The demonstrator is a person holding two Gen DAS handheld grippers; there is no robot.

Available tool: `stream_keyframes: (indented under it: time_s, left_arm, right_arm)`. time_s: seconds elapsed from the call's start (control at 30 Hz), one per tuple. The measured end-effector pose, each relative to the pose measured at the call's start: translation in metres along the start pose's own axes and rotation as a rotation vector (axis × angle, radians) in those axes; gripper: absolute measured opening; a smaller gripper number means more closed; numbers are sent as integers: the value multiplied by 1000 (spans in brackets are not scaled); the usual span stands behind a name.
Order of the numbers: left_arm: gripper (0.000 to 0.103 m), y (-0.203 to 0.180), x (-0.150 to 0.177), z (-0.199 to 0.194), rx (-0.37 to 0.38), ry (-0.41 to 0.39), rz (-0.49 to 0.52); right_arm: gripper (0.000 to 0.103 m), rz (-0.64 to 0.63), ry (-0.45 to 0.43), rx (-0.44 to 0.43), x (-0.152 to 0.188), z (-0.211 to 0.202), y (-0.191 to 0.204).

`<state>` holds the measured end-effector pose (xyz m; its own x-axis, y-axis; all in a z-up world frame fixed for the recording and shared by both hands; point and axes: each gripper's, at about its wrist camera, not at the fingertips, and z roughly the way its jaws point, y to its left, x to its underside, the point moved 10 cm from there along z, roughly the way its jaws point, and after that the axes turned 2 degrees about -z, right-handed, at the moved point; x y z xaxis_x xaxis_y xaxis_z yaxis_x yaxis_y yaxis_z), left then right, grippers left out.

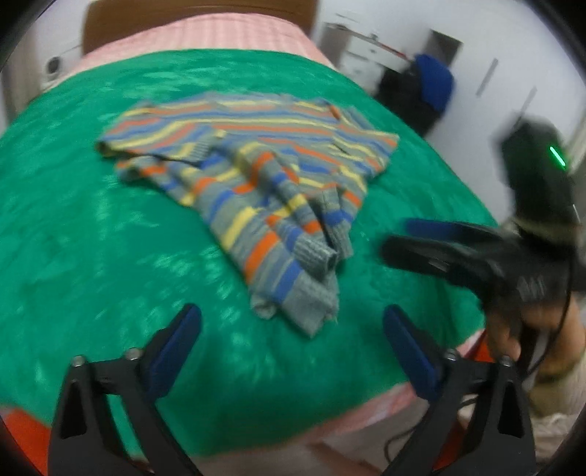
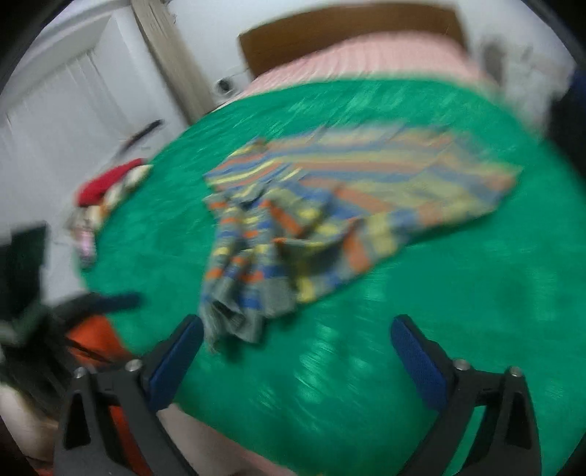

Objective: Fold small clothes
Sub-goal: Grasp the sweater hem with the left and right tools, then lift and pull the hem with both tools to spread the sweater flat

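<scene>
Left wrist view: striped sweater [image 1: 256, 175] lies rumpled on green blanket [image 1: 91, 238].

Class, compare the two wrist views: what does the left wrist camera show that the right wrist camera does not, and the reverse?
Left wrist only: a dark chair with a blue item by the wall.

Right wrist only: red and pale items beside the bed, and a white door.

Both: the striped sweater on the green blanket, pink bedding, a brown headboard, and open jaws holding nothing.
</scene>
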<state>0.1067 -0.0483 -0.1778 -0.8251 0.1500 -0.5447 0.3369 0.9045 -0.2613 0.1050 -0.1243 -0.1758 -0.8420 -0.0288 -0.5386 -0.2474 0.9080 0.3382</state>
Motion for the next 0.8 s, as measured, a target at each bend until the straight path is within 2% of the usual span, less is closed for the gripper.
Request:
stream_keyframes:
  time_s: [0.03,0.07,0.1,0.13,0.17,0.23,0.37,0.43,0.5,0.57,0.63,0.67,0.73,0.8]
  left_arm:
    - [68,0,-1,11,6,14,16]
    - [47,1,-1,20,11,32,23]
    - [27,2,0,28,23,48,20]
    - [20,5,0,32,30,47,9]
    - [14,10,-1,31,41,37,-16]
    - [12,18,1,16,82,28,-73]
    - [11,38,10,-44,119,-3,-114]
    - [11,49,21,-75,77,3,-89]
    - [11,56,33,-89,24,29,-51]
    - [12,62,49,-89,-24,69,-27]
    - [18,67,67,-76,-57,121,-8]
    - [26,70,77,-64,-82,159,-5]
    - [44,73,86,-63,-75,180,-15]
    - [75,80,79,-71,-65,131,-54]
  right_arm:
    - [75,31,44,-77,-3,19,1]
    - [57,51,74,-128,-6,33,2]
    - [43,68,96,-172,-9,46,2]
    - [10,83,101,-192,-11,55,1]
    - [7,110,99,-203,-14,58,-2]
    - [7,140,88,-239,-15,46,-2]
    - [7,73,48,-253,0,-32,3]
    - [7,61,56,-247,15,-64,-1]
    - [7,47,85,-185,38,-90,-12]
    - [7,63,118,-127,59,-101,-27]
    - [7,78,156,-52,79,-96,-45]
    - [7,88,171,-28,87,-88,-52]
    - [7,89,206,45,101,-68,-71]
    - [7,55,226,123,111,-60,-83]
